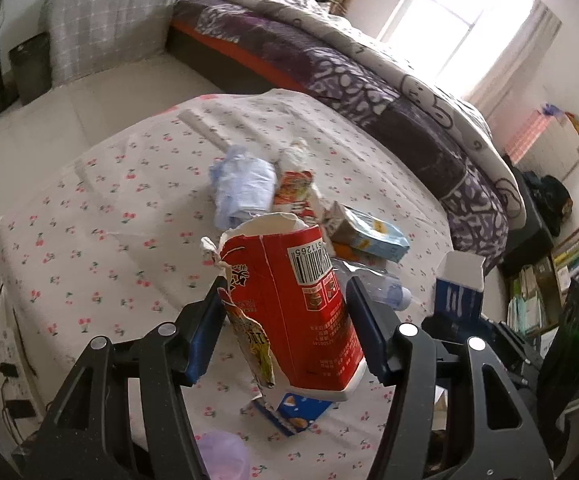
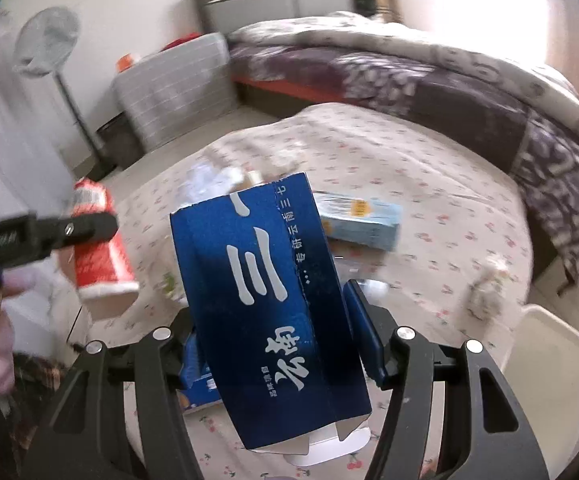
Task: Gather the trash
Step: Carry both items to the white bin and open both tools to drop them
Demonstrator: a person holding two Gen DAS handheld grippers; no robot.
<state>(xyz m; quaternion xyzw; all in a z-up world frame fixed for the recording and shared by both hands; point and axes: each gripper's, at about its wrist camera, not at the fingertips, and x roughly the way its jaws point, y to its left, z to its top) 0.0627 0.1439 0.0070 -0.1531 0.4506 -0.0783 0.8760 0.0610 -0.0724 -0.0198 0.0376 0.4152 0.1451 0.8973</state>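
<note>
My left gripper (image 1: 285, 284) is shut on a torn red paper noodle cup (image 1: 301, 304), held tilted above the cherry-print tablecloth (image 1: 109, 220). My right gripper (image 2: 269, 300) is shut on a dark blue carton with white characters (image 2: 265, 292), also lifted off the table. The blue carton's open white flap (image 1: 459, 276) shows at the right of the left wrist view. The red cup (image 2: 101, 256) and a left finger (image 2: 89, 228) show blurred at the left of the right wrist view. More trash lies on the table: a light blue box (image 1: 373, 236), a crumpled pale blue bag (image 1: 241, 188), a red wrapper (image 1: 295, 192), a clear bottle (image 1: 381, 284).
A blue snack packet (image 1: 293, 412) lies under the cup, a purple lid (image 1: 221, 456) at the near edge. A tissue wad (image 2: 489, 284) sits near the table's right edge by a white plastic container (image 2: 549, 360). A bed (image 1: 369, 80) lies beyond; a standing fan (image 2: 45, 44) stands at the left.
</note>
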